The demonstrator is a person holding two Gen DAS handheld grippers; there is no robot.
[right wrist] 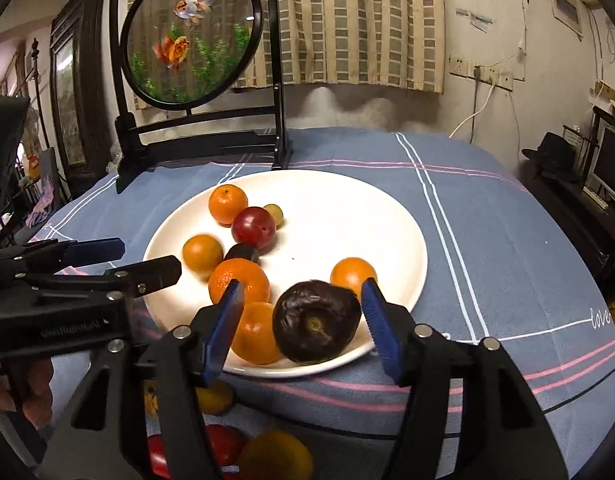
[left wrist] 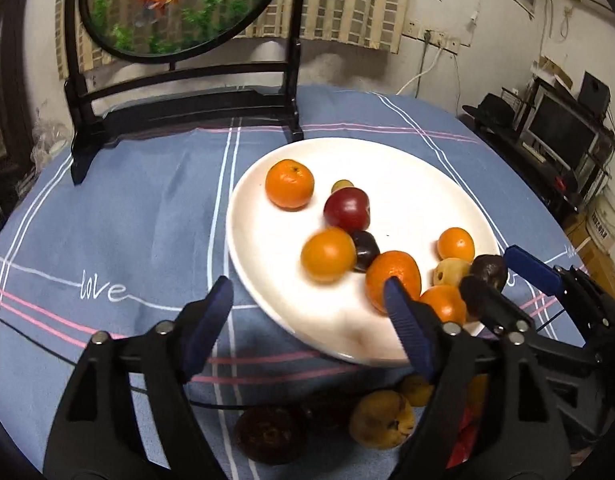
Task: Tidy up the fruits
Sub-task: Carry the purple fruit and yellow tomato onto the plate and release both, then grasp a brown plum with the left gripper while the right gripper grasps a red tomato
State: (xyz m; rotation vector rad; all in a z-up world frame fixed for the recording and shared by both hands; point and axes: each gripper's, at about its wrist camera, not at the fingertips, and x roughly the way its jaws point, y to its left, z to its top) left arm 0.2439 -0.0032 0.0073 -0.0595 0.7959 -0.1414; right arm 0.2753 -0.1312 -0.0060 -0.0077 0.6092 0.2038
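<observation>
The right gripper (right wrist: 303,320) is hovering over the near edge of the white plate (right wrist: 387,216), its jaws standing apart with a dark wrinkled fruit (right wrist: 313,322) between them; gaps are showing on both sides, so the pads are not pressing on it, and the fruit appears to be resting on the plate, though its underside is hidden. The left gripper (left wrist: 307,320) is standing wide and empty over the plate's left edge; nothing is lying between its fingers.

Judged step: setting this fruit among those already gathered. To do it well, the right gripper should be drawing straight back and upward so neither pad is dragging the fruit; it is sitting close to the rim and could be rolling off onto the cloth.

On the plate are lying several oranges, one (right wrist: 255,332) touching the dark fruit, a red plum (right wrist: 253,227), a darker plum (right wrist: 241,254) and a small yellowish fruit (right wrist: 274,214); the far half is bare. More fruit is waiting on the blue tablecloth (right wrist: 487,240) below the grippers, including a yellow-brown one (left wrist: 381,420) and a dark round one (left wrist: 269,434).

Obstructions: the two grippers are working near each other at the plate's front, so their arms could be colliding; a black-framed goldfish screen (right wrist: 191,40) is standing behind the plate, well apart.
</observation>
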